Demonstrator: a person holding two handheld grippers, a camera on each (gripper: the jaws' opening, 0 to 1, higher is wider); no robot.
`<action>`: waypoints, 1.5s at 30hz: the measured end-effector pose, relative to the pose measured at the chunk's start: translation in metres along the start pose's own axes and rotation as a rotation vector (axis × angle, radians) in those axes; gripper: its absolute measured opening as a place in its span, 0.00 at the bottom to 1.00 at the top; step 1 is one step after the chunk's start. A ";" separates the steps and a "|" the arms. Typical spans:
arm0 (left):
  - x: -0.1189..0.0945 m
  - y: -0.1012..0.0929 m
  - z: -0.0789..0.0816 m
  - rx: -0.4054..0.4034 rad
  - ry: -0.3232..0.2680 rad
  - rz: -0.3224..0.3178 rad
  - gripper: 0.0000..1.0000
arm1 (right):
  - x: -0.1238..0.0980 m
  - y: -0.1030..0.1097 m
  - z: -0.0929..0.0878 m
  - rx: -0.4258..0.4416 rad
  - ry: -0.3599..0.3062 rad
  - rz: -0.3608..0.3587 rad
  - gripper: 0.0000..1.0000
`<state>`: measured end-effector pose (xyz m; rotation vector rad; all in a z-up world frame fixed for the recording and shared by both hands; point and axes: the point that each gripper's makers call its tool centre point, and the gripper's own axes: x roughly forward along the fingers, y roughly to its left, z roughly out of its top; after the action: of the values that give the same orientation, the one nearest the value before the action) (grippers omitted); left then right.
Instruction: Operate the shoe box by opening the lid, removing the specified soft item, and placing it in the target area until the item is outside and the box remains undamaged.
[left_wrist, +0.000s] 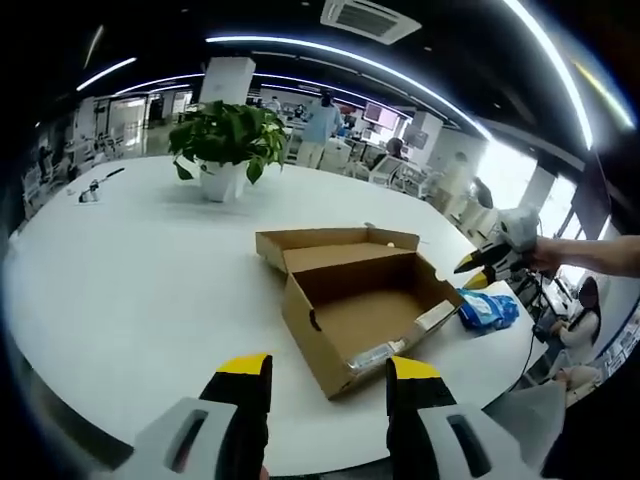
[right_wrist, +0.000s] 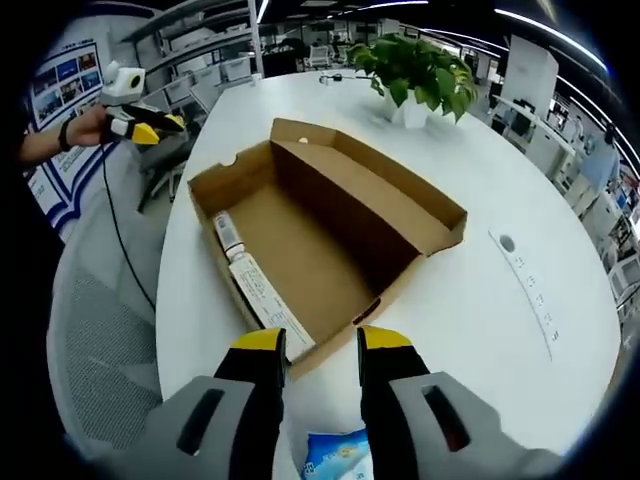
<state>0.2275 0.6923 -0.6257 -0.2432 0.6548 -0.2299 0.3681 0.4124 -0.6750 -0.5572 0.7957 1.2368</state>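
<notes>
Left gripper (left_wrist: 328, 372) open; right gripper (right_wrist: 322, 344) open.

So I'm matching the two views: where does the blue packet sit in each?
Left gripper view: the blue packet lies on the white table, right of the open shoe box, below the other gripper.
Right gripper view: it is at the bottom edge, between this view's own jaws, nearer than the box.
Shared landmark: the potted plant beyond the box.
</notes>
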 end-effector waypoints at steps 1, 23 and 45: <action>0.000 0.000 0.000 -0.003 -0.002 0.002 0.46 | 0.002 0.002 0.002 -0.005 0.002 0.006 0.27; -0.001 0.005 -0.001 -0.023 -0.016 0.004 0.46 | 0.035 0.019 0.013 -0.146 0.101 0.125 0.32; 0.005 0.003 0.003 0.007 -0.011 -0.013 0.47 | 0.074 0.029 0.005 -0.247 0.256 0.315 0.38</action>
<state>0.2340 0.6945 -0.6270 -0.2416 0.6419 -0.2432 0.3504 0.4682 -0.7289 -0.8258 0.9780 1.5873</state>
